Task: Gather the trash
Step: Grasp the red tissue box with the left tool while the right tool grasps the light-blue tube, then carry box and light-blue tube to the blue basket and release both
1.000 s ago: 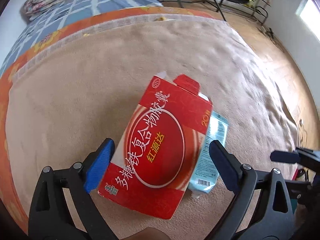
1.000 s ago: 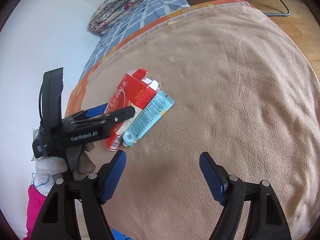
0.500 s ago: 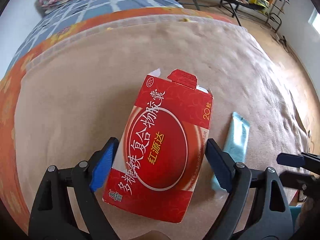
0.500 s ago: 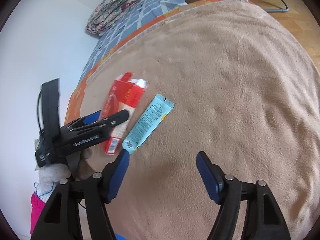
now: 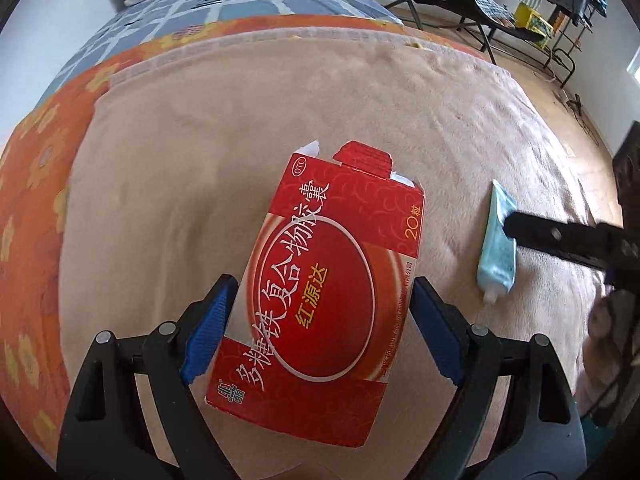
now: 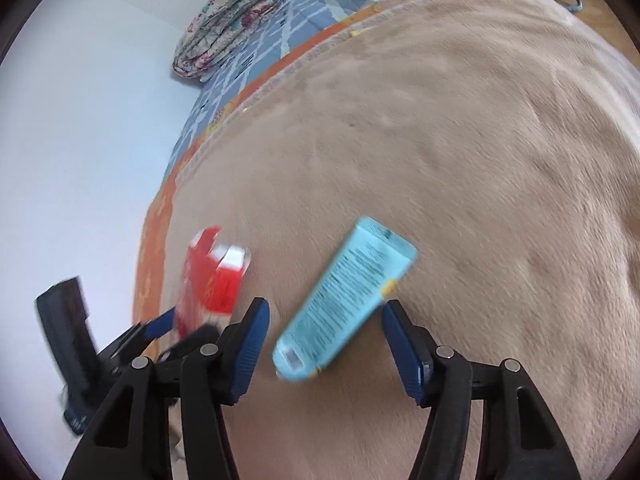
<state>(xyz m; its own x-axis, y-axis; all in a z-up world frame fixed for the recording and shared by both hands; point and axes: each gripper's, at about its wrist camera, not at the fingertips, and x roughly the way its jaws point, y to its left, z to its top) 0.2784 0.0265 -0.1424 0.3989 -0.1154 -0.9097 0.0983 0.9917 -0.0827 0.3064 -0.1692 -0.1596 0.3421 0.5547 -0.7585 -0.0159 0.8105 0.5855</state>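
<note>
A flat red cardboard medicine carton printed with white and yellow Chinese characters lies between the blue-padded jaws of the left gripper above a bed spread with a beige fleece blanket. Its top flaps stand open and torn, showing white card inside. The jaws stand wide and both pads appear to press the carton's long edges, with its near end seeming clear of the blanket; it looks held. The carton is probably empty, light and easily crushed, so a grip across its narrow width near the middle, as here, suits it best, with no more squeeze than needed.

To its right, well apart, a pale blue plastic squeeze tube with fine black print and a white cap lies flat on the blanket, crimped end pointing away. The right gripper straddles the tube's lower half and its jaws are closing; in the blurred right wrist view a gap shows between each pad and the tube, so nothing is gripped yet. The tube looks soft, light and somewhat slick, and it will likely flatten under pressure; the firmer shoulder near the cap is the safer place to pinch, and the soft blanket may give way beneath the fingertips.

A folded floral quilt sits at the head of the bed on a blue checked sheet, and a black folding chair stands on the wooden floor beyond.
</note>
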